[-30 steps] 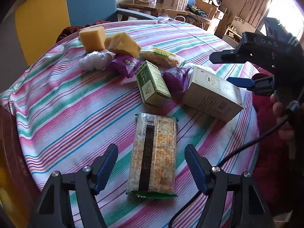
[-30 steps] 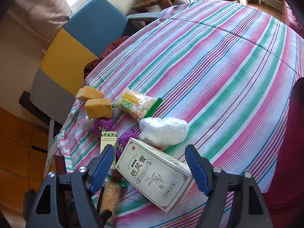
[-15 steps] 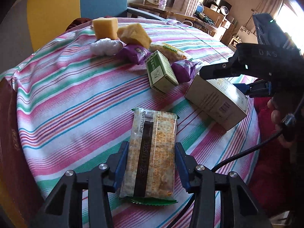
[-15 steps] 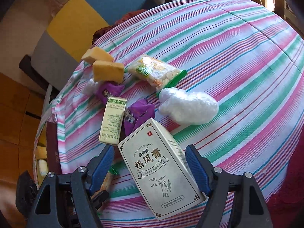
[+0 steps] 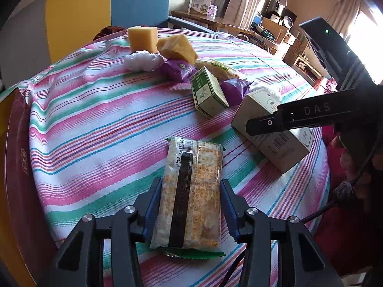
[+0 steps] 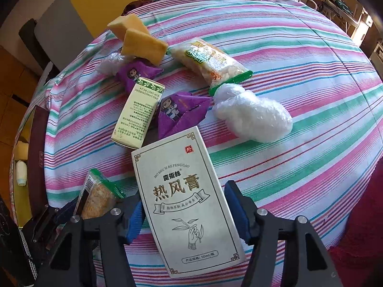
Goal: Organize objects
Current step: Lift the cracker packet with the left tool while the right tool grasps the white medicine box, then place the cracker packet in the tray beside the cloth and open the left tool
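My left gripper [image 5: 190, 205] is shut on a cracker packet [image 5: 191, 191] that lies on the striped tablecloth [image 5: 95, 124]; both blue pads press its long sides. My right gripper [image 6: 188, 212] is open and straddles a white carton [image 6: 186, 205] printed with Chinese characters; the left pad is near its edge, the right pad stands a little off. The carton also shows in the left wrist view [image 5: 273, 129], under the right gripper's black jaw. The cracker packet shows in the right wrist view [image 6: 98, 196].
Behind lie a green-and-white box [image 6: 138, 114], two purple sachets [image 6: 179, 112], two white plastic bundles [image 6: 253, 114], a snack bag [image 6: 210, 62] and two yellow sponges [image 6: 141, 43]. A blue-and-yellow chair [image 5: 107, 12] stands past the table's far edge. The table edge drops off near me.
My left gripper moved forward and closed on the cracker packet. My right gripper dropped down and forward until its open jaws straddle the white carton.
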A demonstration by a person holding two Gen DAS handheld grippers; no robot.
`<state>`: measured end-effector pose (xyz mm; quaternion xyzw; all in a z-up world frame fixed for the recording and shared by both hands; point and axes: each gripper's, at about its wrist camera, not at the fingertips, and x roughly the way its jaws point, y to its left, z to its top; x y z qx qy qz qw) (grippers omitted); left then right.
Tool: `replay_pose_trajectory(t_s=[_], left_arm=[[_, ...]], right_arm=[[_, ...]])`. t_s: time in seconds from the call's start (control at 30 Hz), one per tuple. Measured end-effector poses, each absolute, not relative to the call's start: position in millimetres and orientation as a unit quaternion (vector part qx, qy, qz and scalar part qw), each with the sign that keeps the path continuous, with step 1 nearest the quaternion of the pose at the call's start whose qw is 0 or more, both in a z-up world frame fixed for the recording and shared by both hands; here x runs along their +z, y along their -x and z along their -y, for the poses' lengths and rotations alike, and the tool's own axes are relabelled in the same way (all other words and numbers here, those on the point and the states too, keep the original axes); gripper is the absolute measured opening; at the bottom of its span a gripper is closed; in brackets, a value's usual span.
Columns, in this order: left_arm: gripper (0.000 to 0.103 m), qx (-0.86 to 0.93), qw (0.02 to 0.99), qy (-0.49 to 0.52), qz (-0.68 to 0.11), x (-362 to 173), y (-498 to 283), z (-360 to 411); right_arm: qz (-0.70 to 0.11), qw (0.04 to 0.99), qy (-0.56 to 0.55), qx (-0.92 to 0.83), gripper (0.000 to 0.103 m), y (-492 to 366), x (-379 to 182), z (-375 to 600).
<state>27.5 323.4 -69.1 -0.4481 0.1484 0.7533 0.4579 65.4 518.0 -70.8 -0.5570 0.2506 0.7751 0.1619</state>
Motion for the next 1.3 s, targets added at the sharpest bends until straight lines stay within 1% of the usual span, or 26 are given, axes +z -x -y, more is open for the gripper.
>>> replay_pose_trajectory(t_s=[0.07, 0.3, 0.83, 0.97, 1.13, 1.23, 1.3], left_arm=[[0.048, 0.757, 0.456, 0.442, -0.152, -69, -30, -323], [0.048, 0.764, 0.457, 0.429, -0.150, -71, -33, -323], [0.048, 0.773, 0.455, 0.411, -0.161, -75, -35, -325], [0.047, 0.776, 0.448, 0.410, -0.172, -72, -40, -326], [0.047, 0.779, 0.463, 0.394, -0.154, -45, -54, -305], [0.048, 0.790, 0.461, 0.384, -0.127, -20, -51, -279], [0.048, 0.801, 0.447, 0.387, -0.094, -3, -38, -252]], right_arm=[[-0.243, 0.163, 0.564, 0.772, 0.059, -63, -73, -516], [-0.235, 0.165, 0.571, 0.769, 0.059, -61, -75, -515], [-0.211, 0.168, 0.580, 0.769, 0.061, -47, -83, -504], [-0.196, 0.172, 0.582, 0.770, 0.057, -45, -84, -502], [-0.180, 0.174, 0.583, 0.773, 0.056, -41, -84, -498], [-0.182, 0.174, 0.582, 0.773, 0.056, -41, -84, -498], [-0.181, 0.174, 0.581, 0.774, 0.056, -40, -84, -497]])
